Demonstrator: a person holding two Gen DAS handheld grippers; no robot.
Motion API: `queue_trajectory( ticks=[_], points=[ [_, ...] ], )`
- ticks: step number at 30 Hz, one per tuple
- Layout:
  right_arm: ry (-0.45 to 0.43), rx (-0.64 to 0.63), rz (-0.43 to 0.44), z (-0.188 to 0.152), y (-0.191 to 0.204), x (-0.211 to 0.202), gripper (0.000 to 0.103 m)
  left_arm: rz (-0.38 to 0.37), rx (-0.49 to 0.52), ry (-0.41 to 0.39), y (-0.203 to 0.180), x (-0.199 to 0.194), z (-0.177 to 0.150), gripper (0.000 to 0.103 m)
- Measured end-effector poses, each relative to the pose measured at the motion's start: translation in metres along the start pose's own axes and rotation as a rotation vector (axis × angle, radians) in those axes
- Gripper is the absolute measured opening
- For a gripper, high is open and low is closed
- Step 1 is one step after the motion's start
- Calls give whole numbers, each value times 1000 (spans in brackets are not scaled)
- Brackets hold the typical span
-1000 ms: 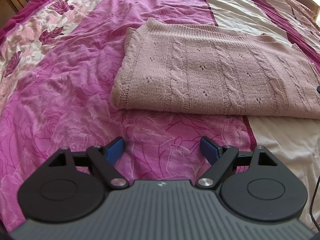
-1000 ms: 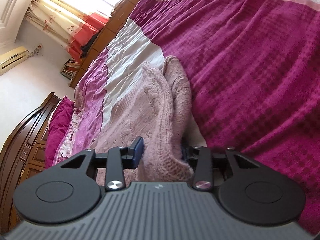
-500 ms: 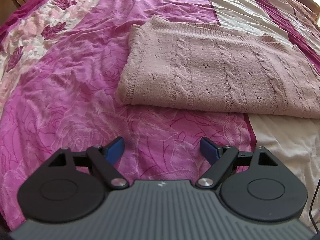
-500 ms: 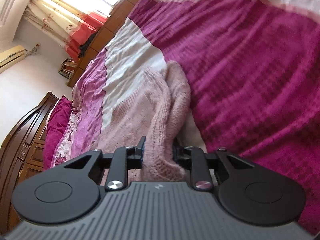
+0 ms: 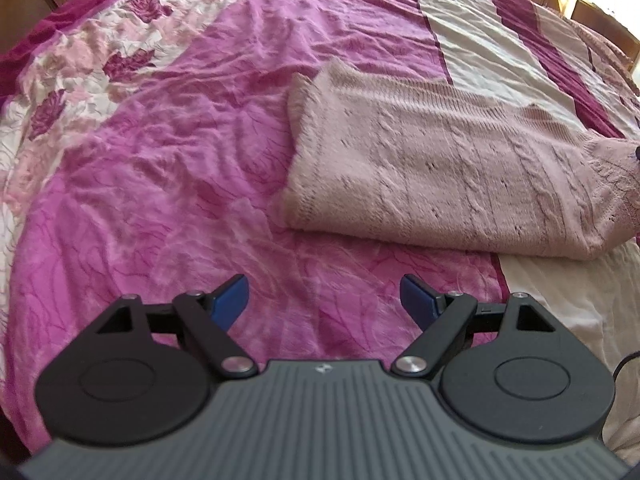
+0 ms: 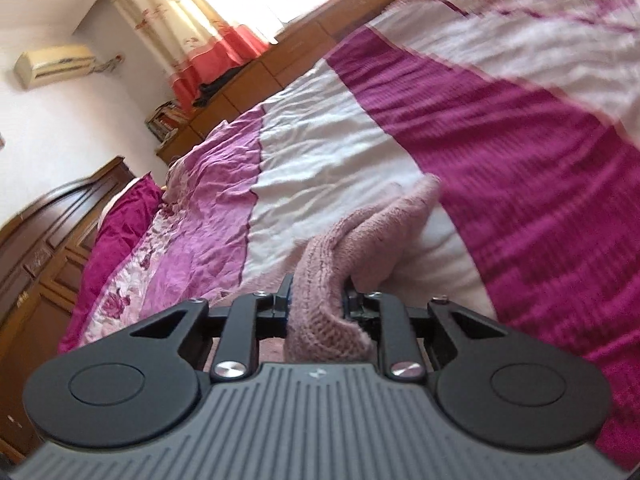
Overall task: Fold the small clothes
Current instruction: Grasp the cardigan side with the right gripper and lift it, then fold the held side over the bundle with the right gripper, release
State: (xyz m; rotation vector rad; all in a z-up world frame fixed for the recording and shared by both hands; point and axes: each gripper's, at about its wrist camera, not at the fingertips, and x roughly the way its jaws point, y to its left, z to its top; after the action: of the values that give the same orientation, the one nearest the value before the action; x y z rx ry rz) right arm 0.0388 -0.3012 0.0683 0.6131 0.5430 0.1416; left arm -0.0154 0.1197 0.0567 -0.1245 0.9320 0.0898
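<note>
Lying folded at least once on the pink-and-cream quilted bedspread (image 5: pixel 168 184), the dusty-pink cable-knit sweater (image 5: pixel 440 184) sits at one o'clock of the left gripper (image 5: pixel 323 296), whose jaws are spread and empty. A thick, nubbly end of it is clamped in the right gripper (image 6: pixel 318 300), whose jaws have just been closing; a further fold is judged outstanding.

No legible text, label, brand name, number or sign appears in either wrist view. The only marking is a small pale emblem at the top centre edge of each gripper's grey ribbed housing (image 5: pixel 321 368); it is too small to read.
</note>
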Motion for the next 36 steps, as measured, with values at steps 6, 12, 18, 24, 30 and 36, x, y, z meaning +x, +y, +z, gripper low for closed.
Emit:
queue_trajectory(
  ticks=[6, 12, 18, 24, 30, 36],
  points=[
    [-18, -77, 49, 2, 50, 1, 22, 11, 19, -34, 14, -10, 10, 84],
    [-7, -141, 127, 0, 109, 8, 22, 20, 21, -68, 32, -20, 18, 84],
    [31, -249, 206, -23, 169, 26, 22, 29, -12, -86, 53, -26, 19, 84],
    [120, -355, 263, -72, 219, 50, 22, 46, -45, -82, 74, -26, 14, 84],
    [244, -485, 276, -134, 250, 84, 22, 51, -96, -85, 92, -24, 13, 84],
    [325, -610, 234, -179, 261, 106, 27, 44, -95, -97, 96, -24, 13, 84]
  ],
)
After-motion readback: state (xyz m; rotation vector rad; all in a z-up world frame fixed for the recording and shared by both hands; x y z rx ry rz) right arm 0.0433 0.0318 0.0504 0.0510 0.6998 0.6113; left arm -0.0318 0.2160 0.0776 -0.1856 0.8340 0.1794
